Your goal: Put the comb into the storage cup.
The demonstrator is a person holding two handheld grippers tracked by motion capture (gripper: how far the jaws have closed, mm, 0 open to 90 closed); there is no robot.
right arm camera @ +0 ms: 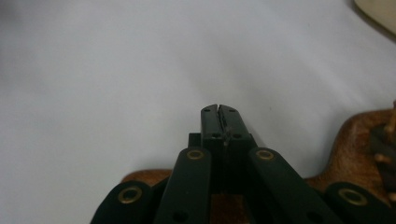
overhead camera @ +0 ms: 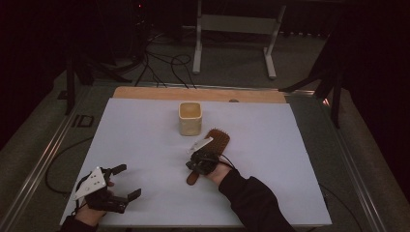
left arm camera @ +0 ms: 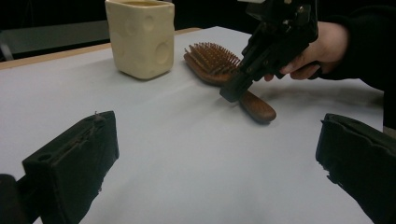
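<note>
At centre frame, the right hand-held gripper [overhead camera: 197, 162], jaws pressed together with nothing between them, sits over the wooden hairbrush's [overhead camera: 216, 140] handle. The brush lies below the cream cup [overhead camera: 190, 118] on the white bench [overhead camera: 145, 145]. Lower left, the left hand-held gripper [overhead camera: 126, 181] rests spread wide.

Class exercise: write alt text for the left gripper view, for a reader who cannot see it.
Across a white table, a hand holds the right gripper with its shut jaws pressed onto the handle of a brown wooden hairbrush. A cream cup stands beside the brush; the left gripper, open, frames the foreground.
</note>
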